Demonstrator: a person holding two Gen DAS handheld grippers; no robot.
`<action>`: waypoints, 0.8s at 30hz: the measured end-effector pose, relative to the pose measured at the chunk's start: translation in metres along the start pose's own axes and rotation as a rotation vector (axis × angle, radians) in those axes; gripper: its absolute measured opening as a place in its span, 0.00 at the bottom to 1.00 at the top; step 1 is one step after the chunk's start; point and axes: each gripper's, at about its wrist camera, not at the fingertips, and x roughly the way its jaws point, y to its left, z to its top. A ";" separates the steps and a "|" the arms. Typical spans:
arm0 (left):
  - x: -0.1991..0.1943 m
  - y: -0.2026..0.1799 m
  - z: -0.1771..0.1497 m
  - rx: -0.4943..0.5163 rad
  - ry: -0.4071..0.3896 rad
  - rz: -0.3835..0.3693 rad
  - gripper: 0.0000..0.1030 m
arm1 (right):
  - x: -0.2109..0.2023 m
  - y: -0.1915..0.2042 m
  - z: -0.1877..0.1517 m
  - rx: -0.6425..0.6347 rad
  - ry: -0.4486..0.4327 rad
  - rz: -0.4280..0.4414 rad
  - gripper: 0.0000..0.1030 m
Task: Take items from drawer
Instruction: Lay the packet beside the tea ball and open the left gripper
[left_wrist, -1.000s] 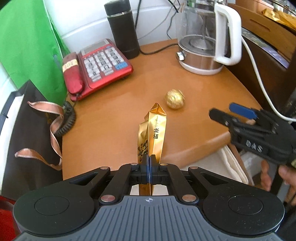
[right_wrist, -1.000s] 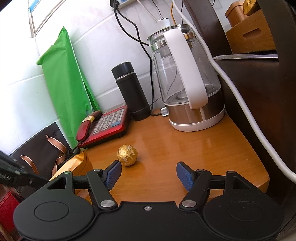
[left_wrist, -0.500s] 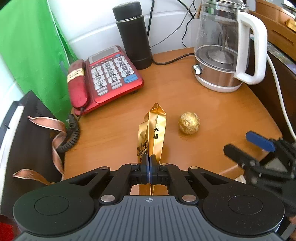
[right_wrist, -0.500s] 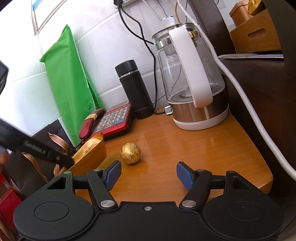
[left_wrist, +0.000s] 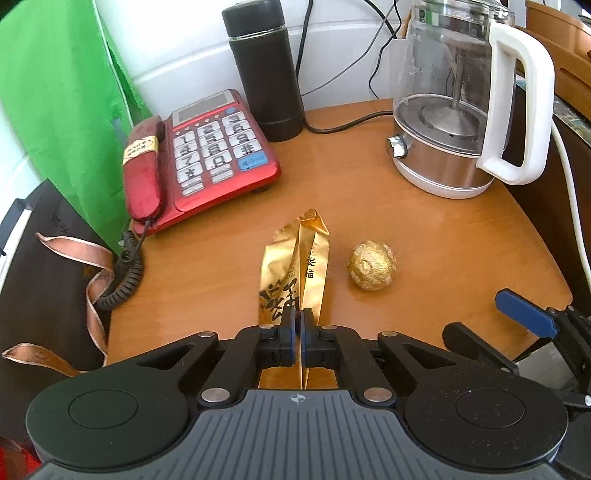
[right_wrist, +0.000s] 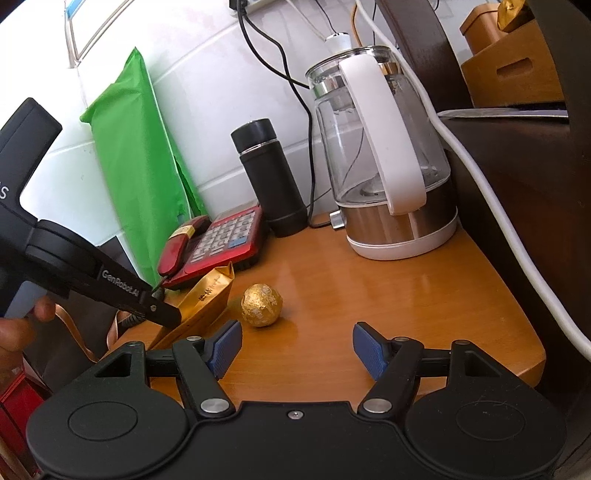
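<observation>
Gold packet (left_wrist: 295, 280) pinched in left gripper (left_wrist: 297, 336) — foil ball (left_wrist: 371, 268) beside it

Left tongs (left_wrist: 297, 328) pinched shut (tilted steeply downward); right tongs (right_wrist: 297, 349) level-ish, blue pads standing apart.

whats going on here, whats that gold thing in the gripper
A person is working with a handheld gripper in each hand. The left gripper is shut on a gold foil packet, holding it over the round wooden table. A gold foil ball already sits on the table beside it. The right gripper is open and empty at the table's edge. A red phone, black flask and glass kettle stand behind.
</observation>
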 end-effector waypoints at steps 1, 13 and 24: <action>0.002 -0.001 0.000 -0.002 0.001 -0.003 0.02 | 0.000 0.000 0.000 -0.002 0.001 0.000 0.63; 0.022 -0.014 -0.001 -0.004 0.042 -0.041 0.04 | 0.000 -0.001 0.001 0.005 -0.002 -0.002 0.63; 0.018 -0.014 -0.006 -0.013 0.033 -0.047 0.07 | 0.000 -0.001 0.000 -0.004 0.010 0.000 0.64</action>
